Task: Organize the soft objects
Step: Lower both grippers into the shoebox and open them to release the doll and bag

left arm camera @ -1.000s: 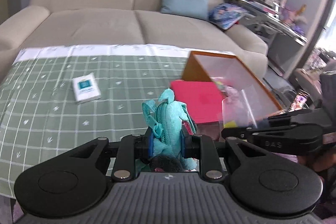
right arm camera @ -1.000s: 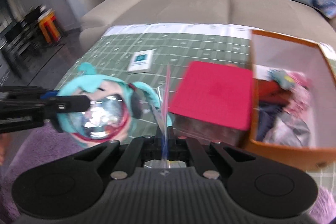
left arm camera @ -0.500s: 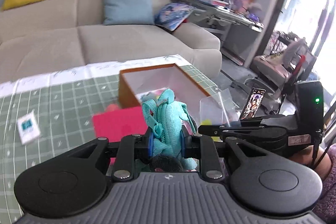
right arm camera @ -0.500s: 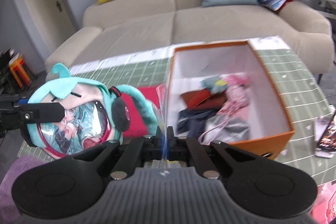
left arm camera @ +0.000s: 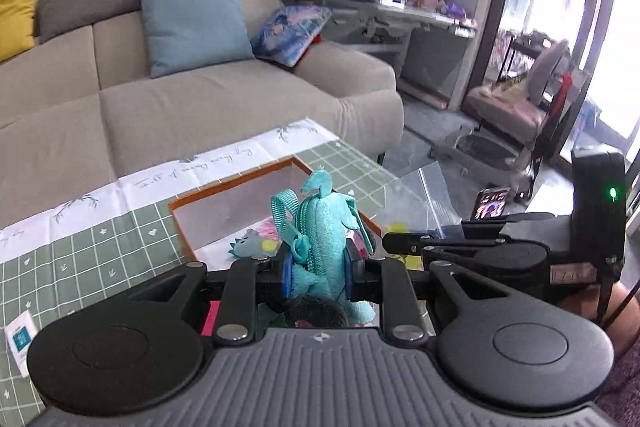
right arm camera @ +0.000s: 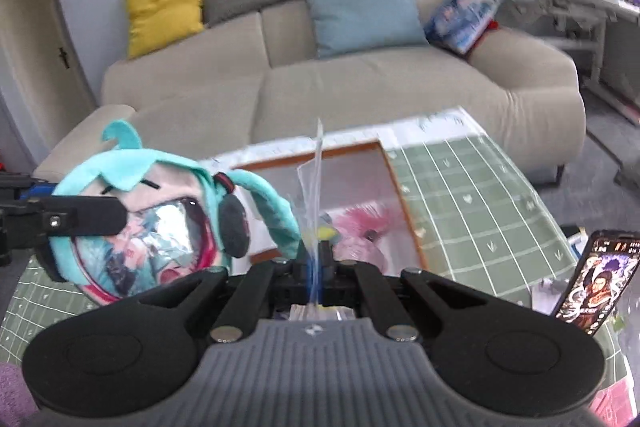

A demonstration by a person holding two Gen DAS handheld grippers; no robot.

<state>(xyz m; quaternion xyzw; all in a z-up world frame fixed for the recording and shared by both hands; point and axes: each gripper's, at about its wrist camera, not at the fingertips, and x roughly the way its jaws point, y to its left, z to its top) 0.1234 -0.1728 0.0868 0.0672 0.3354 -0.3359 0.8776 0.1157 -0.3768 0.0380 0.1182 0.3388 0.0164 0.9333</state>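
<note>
Both pairs of jaws are clamped tight: the left gripper [left arm camera: 318,269] squeezes a teal plush pouch [left arm camera: 320,239] between its blue-padded fingers, and the right gripper [right arm camera: 316,259] pinches the edge of a clear zip bag [right arm camera: 314,187] with almost no gap left. The pouch stands upright in the left wrist view, its long axis vertical, with the zipper seam and a teal strap loop facing the camera and a small pointed tuft at the top. From the right wrist view it shows its other face: a round doll head with teal hair, dark headphone discs and a shiny clear window over a printed picture, facing the right gripper. The bag rises edge-on, thin and vertical, above the right fingertips. Both are held in the air over the near part of an open orange box [left arm camera: 224,187] on the green grid tablecloth [left arm camera: 80,259], where a pink fluffy toy [right arm camera: 368,227] lies inside.
</note>
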